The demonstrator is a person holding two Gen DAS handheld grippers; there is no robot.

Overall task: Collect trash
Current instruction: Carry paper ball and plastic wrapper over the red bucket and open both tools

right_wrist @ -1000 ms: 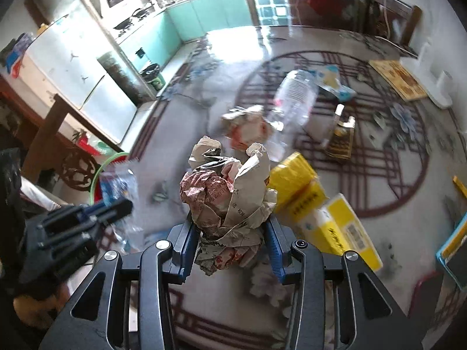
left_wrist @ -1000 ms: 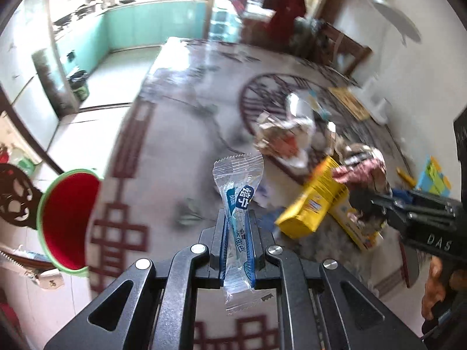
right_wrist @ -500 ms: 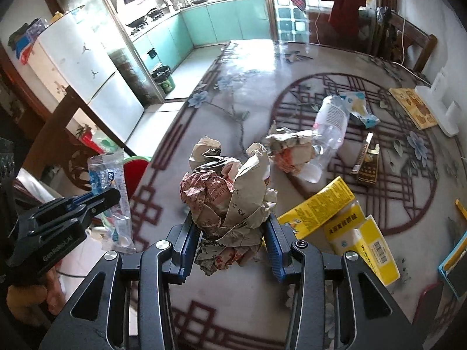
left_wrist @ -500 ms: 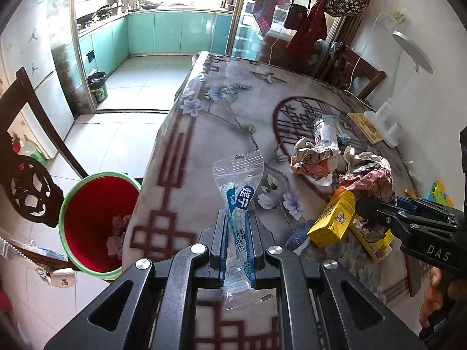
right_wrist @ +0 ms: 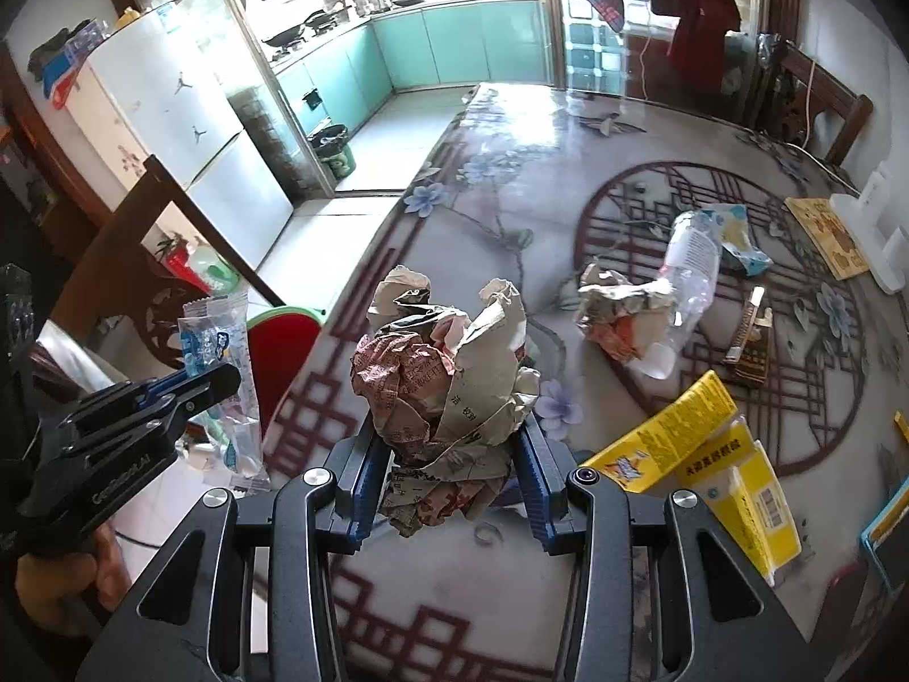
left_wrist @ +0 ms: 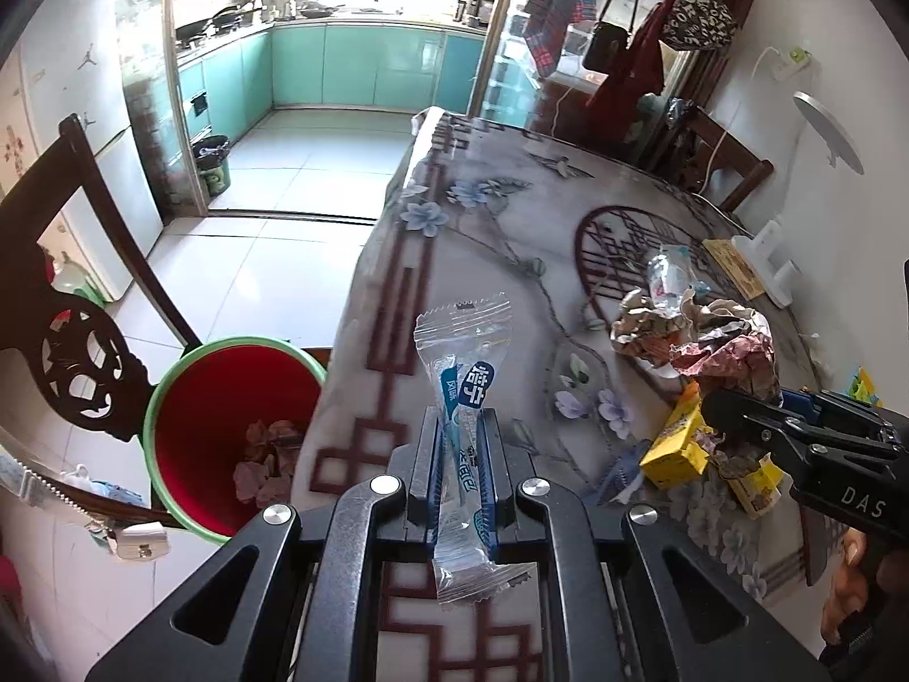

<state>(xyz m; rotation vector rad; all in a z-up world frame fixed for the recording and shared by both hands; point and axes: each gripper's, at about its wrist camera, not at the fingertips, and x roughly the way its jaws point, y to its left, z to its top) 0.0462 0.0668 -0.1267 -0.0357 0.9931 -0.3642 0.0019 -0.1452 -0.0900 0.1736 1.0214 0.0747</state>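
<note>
My left gripper [left_wrist: 460,443] is shut on a clear plastic wrapper [left_wrist: 463,392] with blue print, held upright over the table's left edge. Below and to its left stands a red bin [left_wrist: 227,426] with a green rim on the floor, some crumpled scraps inside. My right gripper [right_wrist: 449,454] is shut on a crumpled newspaper ball [right_wrist: 449,375] above the table. In the right wrist view the left gripper [right_wrist: 142,403] with its wrapper [right_wrist: 227,364] shows at the left, the bin [right_wrist: 281,341] behind it. In the left wrist view the right gripper [left_wrist: 795,437] shows at the right with its paper ball [left_wrist: 733,352].
On the patterned tablecloth [right_wrist: 511,182] lie another paper wad [right_wrist: 619,307], a clear plastic bottle [right_wrist: 687,267], yellow cartons [right_wrist: 699,454], a small brown box [right_wrist: 750,341] and a blue wrapper [right_wrist: 738,238]. A dark wooden chair [left_wrist: 74,295] stands beside the bin. A hand [right_wrist: 57,579] holds the left gripper.
Both grippers have moved left toward the table edge with their loads still held. The red bin now shows nearer the middle of the left wrist view, its inside visible.
</note>
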